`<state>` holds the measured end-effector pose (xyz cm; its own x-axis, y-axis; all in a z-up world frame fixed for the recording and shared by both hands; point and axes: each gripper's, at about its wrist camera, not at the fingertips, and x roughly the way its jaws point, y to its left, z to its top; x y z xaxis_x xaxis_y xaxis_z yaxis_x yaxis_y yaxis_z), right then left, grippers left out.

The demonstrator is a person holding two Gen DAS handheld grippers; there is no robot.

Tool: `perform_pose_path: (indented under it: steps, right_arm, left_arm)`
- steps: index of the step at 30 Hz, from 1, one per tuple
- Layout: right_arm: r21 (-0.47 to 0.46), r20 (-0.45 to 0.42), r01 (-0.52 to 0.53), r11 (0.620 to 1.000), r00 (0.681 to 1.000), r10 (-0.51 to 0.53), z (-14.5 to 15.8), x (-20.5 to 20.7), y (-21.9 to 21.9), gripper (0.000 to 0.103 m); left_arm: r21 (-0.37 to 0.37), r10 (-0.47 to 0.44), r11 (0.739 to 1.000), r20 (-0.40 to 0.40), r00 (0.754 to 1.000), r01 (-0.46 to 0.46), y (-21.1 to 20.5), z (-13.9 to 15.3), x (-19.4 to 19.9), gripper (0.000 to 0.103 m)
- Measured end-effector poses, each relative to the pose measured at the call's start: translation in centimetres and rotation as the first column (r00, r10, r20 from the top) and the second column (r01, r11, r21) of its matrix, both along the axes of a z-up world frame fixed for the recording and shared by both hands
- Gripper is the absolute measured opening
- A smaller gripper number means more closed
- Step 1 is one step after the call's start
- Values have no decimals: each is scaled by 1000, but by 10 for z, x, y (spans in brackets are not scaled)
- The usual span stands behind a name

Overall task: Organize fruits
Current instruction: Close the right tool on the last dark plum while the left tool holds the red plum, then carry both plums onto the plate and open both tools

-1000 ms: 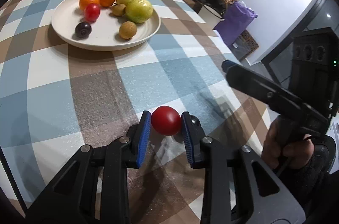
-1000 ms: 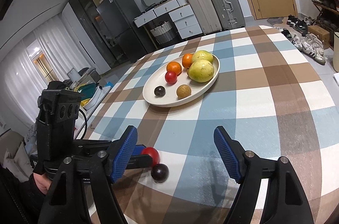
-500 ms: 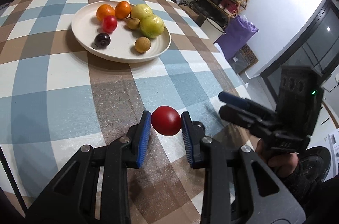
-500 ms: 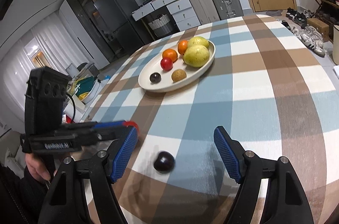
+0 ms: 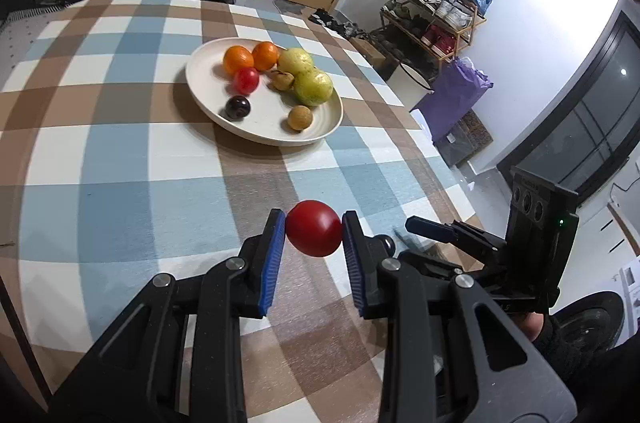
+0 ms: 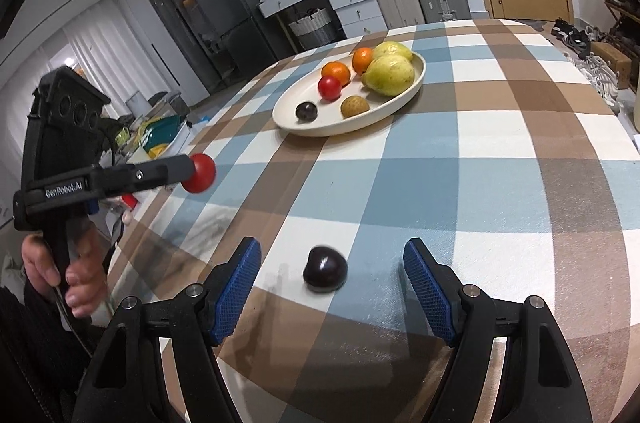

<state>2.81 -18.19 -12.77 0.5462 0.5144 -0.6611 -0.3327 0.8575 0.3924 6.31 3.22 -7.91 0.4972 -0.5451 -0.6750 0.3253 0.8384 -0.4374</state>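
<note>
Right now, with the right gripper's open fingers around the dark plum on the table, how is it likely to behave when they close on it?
The dark plum looks round and glossy, so it may roll or slip if the right gripper closes off-centre. It is small, so probably light. Its skin could bruise under a hard squeeze.

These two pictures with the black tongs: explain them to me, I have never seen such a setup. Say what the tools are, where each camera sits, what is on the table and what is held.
A person holds a handheld two-finger gripper in each hand. Each has a camera looking along its blue-padded fingers. In one picture the left gripper is shut on a red tomato, lifted off the checked tablecloth. The other picture looks along the right gripper, which is open with a dark plum on the cloth between its fingers, not gripped. Further back, a cream plate holds two oranges, two yellow-green fruits, another tomato, another plum and small brown fruits.
</note>
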Motion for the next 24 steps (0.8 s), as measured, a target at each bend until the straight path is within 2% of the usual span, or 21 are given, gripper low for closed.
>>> perform_pose_path:
  steps: [7, 10, 12, 14, 15, 18, 20, 24]
  right_arm:
    - [-43, -12, -27, 999, 1000, 27, -5, 1, 13, 63]
    - [-43, -15, -43, 998, 999, 42, -7, 3, 18, 51]
    - [-69, -27, -60, 996, 998, 58, -10, 5, 23, 35]
    - [-95, -37, -74, 993, 997, 71, -12, 6, 28, 25]
    - [-95, -36, -75, 993, 997, 72, -12, 6, 29, 25]
    - [-20, -58, -74, 997, 996, 73, -14, 10, 24, 25]
    - [-40, -46, -63, 997, 997, 61, -11, 12, 24, 24]
    - [-7, -32, -50, 999, 998, 50, -2, 24, 21, 24]
  left_arm:
    - [-10, -2, 1000, 9, 1000, 2, 5, 3, -10, 26]
    - [-16, 9, 1000, 8, 1000, -9, 10, 3, -9, 26]
    - [-16, 15, 1000, 11, 1000, -15, 14, 3, -8, 26]
    - [-17, 16, 1000, 10, 1000, -16, 15, 4, -6, 26]
    - [-18, 19, 1000, 10, 1000, -18, 16, 4, -4, 26]
    - [-14, 23, 1000, 8, 1000, -22, 18, 3, 2, 26]
    - [-12, 36, 999, 2, 999, -36, 20, 2, 9, 26]
    - [-17, 49, 999, -7, 999, -49, 22, 0, 26, 26]
